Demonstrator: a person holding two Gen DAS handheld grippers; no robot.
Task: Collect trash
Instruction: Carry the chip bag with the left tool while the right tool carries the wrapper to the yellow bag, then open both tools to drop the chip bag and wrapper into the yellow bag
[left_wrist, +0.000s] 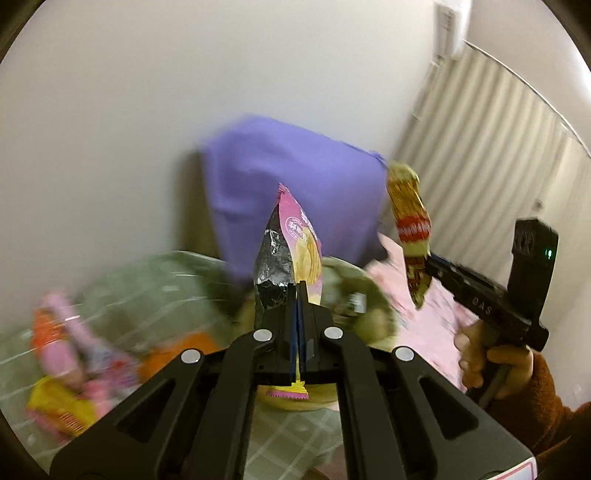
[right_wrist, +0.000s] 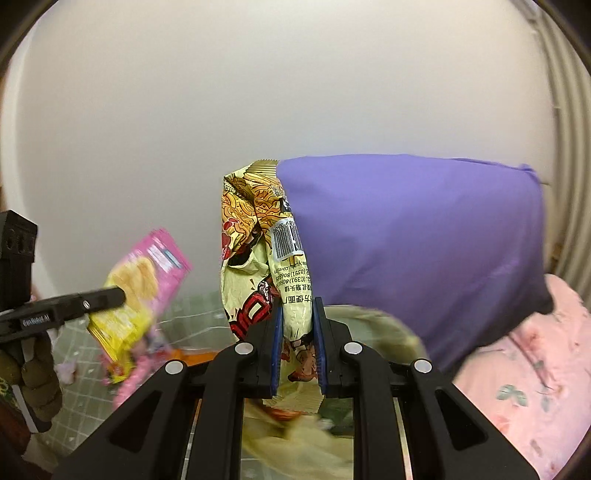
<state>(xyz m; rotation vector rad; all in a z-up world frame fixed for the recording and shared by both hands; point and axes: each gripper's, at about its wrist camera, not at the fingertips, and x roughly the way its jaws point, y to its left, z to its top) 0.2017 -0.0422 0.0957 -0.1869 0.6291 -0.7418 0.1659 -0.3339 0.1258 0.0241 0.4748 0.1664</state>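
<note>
While clamped on a pink chip packet in the left gripper and on a yellow noodle wrapper in the right gripper, raised before the purple pillow, above a blurred bowl of unclear contents.

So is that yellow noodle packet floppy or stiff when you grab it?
Probably floppy: the crinkled yellow noodle wrapper bends and creases above the right gripper. Likely light, since it stands up from one pinch. Its shiny film may be a bit slippery.
</note>
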